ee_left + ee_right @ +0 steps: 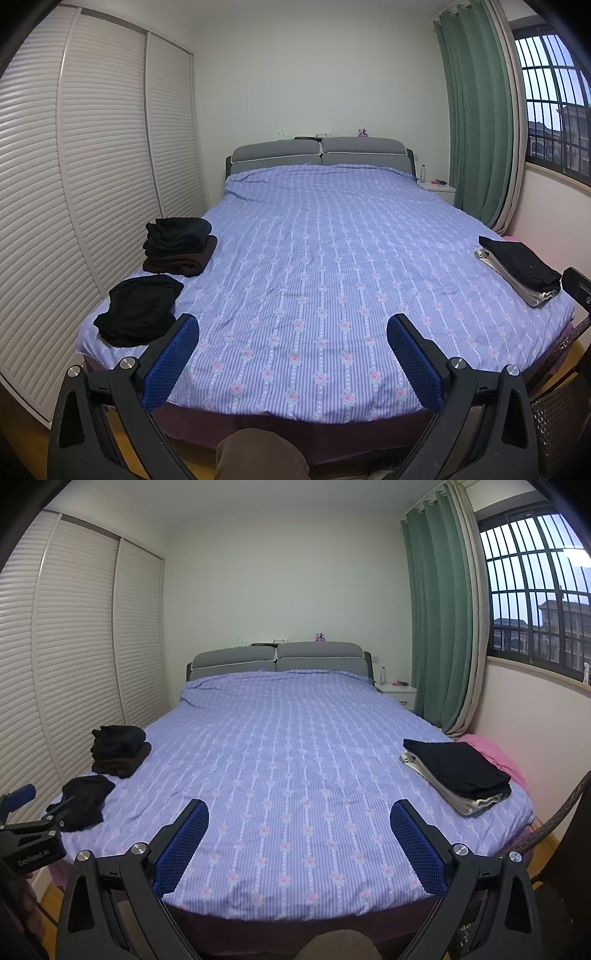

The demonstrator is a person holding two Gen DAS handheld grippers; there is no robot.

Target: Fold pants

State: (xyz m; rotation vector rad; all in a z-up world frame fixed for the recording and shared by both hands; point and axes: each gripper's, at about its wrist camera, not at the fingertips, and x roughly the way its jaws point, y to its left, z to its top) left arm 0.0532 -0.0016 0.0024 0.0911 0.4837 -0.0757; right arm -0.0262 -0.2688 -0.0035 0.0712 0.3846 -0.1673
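Both grippers hang at the foot of the bed (314, 258), pointing toward the headboard, nothing between the pads. The left gripper (293, 332) has its jaws spread wide, same with the right gripper (299, 818).

The loose black pants (138, 310) lie crumpled just left of the left gripper's left fingertip, near the bed's corner. Beyond them sits a dark clothes stack (179, 245). Well off to the right of both jaws there's a folded pile (456, 771), black on top of beige, by the bed's right edge.

Only readable writing: "GenRobot.AI" on the left gripper's body in the right wrist view. A knee in brown trousers (258, 456) pokes in below the left gripper.
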